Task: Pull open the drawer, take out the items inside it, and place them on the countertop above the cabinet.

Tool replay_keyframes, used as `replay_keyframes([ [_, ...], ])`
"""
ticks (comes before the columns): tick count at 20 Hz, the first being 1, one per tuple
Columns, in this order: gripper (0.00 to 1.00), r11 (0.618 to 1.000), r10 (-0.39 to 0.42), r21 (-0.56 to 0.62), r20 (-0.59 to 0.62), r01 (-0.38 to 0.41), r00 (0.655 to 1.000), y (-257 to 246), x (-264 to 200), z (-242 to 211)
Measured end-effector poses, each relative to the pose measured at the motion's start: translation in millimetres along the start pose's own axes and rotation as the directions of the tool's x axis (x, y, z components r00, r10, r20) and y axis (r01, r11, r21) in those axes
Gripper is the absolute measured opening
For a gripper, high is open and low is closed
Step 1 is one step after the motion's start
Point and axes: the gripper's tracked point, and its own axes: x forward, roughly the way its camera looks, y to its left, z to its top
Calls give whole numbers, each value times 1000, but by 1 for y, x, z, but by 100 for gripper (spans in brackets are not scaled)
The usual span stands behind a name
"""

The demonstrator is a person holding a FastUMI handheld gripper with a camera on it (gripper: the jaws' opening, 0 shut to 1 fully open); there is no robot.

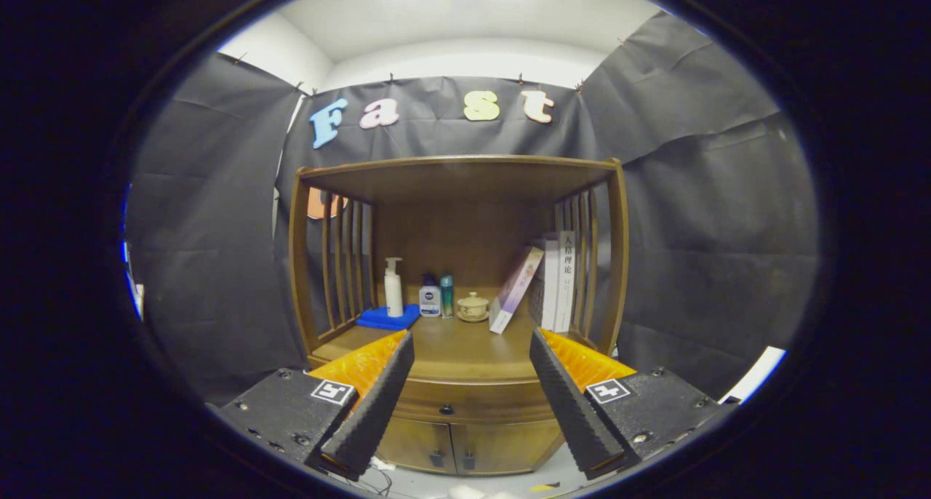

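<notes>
Gripper (471,368) held up in front of a wooden cabinet (458,317), fingers spread wide apart, nothing between them but open air. Drawer (465,406) sits closed in the cabinet front, just under the countertop (454,350); its small dark knob (446,409) lies low in the gap between the two fingers, nearer the left one, and well beyond the tips, not touched. Below the drawer, two cupboard doors (465,446) shut, each with a small dark pull near the middle seam. The countertop runs back between the fingers into an open shelf bay with slatted sides and a flat top board. At the back of the countertop, left to right: a white pump bottle (393,288) standing on a folded blue cloth (389,317), a short white bottle with a blue label (429,299), a slim teal bottle (446,295) touching or just beside it, a small lidded ceramic cup on a saucer (473,307). Further right a thin book or box (515,289) leans tilted against a row of upright white books (556,281) by the right slats. Contents of the drawer cannot be seen. Black cloth hangs behind and to both sides of the cabinet; pale floor with some loose cables (378,477) shows under the left finger.
</notes>
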Motion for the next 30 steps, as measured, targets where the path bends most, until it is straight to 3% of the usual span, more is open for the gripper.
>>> replay_keyframes([
  [6, 100, 1000, 8, -25, -2, -8, 1000, 18, 33, -48],
  [15, 100, 1000, 14, -1, -142, -14, 990, 18, 93, -166],
  [20, 100, 999, -27, -30, -177, 22, 984, 13, 122, -195],
  [30, 67, 998, -20, 59, -250, 36, 968, 22, 153, -242],
])
